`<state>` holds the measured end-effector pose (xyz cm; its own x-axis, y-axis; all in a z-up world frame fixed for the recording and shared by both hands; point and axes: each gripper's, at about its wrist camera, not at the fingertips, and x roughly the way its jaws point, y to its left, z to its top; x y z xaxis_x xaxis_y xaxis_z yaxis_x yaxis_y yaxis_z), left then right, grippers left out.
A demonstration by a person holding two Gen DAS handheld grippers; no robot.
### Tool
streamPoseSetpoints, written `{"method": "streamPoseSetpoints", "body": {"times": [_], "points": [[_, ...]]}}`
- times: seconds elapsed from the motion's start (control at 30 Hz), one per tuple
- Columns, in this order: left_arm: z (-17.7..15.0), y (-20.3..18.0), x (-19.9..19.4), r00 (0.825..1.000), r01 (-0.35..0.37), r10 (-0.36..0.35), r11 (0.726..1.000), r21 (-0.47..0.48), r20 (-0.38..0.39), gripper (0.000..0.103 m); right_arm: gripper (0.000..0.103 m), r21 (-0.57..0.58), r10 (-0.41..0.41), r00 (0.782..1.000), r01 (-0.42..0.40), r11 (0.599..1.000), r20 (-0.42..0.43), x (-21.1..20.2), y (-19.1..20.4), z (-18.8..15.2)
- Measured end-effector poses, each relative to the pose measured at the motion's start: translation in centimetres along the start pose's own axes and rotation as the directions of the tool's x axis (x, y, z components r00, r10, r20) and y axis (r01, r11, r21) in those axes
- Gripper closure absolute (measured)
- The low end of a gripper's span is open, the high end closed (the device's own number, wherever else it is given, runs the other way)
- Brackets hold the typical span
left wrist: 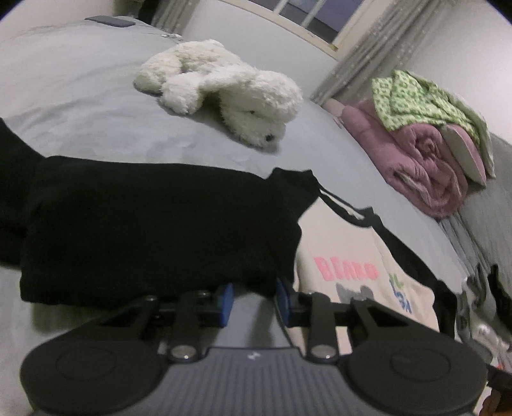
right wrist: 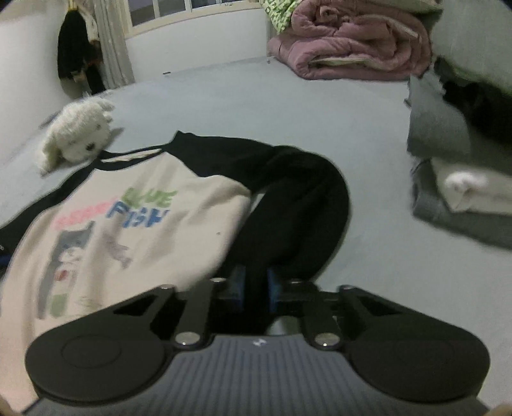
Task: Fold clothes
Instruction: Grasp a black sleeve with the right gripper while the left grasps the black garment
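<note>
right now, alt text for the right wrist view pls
The right gripper is shut on the black sleeve of a cream shirt with a cat print, spread on a grey bed. A white plush dog lies by the collar, and a pink quilt is bundled at the far side.

Both wrist views sit low, close over the shirt (left wrist: 345,256), perhaps angled inward.

Dim, flat indoor light – the window (left wrist: 307,16) is dark. Both views are soft and blurred, with fisheye bending and black corners.
</note>
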<state>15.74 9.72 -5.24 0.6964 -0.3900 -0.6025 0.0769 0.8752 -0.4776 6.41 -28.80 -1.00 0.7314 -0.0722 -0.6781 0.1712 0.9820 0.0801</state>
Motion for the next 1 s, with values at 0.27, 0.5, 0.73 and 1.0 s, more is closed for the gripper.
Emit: {"method": "streamPoseSetpoints", "body": {"times": [0.27, 0.5, 0.73, 1.0], "points": [[0.2, 0.7, -0.4, 1.0, -0.001, 0.001, 1.0, -0.008, 0.02, 0.074, 0.098, -0.052, -0.144, 0.987, 0.148, 0.988, 0.075, -0.3, -1.3, 0.8], [0.3, 1.0, -0.5, 1.0, 0.004, -0.004, 1.0, -0.021, 0.017, 0.074, 0.098, -0.04, -0.22, 0.968, 0.227, 0.973, 0.12, 0.0, -2.3, 1.5], [0.3, 1.0, -0.5, 1.0, 0.002, -0.002, 1.0, -0.016, 0.015, 0.074, 0.088, -0.021, -0.188, 0.977, 0.191, 0.981, 0.101, -0.2, -1.9, 1.2], [0.4, 1.4, -0.6, 1.0, 0.005, -0.004, 0.999, -0.039, 0.024, 0.074, 0.067, 0.024, -0.134, 0.989, 0.133, 0.991, 0.063, -0.6, -1.7, 1.3]]}}
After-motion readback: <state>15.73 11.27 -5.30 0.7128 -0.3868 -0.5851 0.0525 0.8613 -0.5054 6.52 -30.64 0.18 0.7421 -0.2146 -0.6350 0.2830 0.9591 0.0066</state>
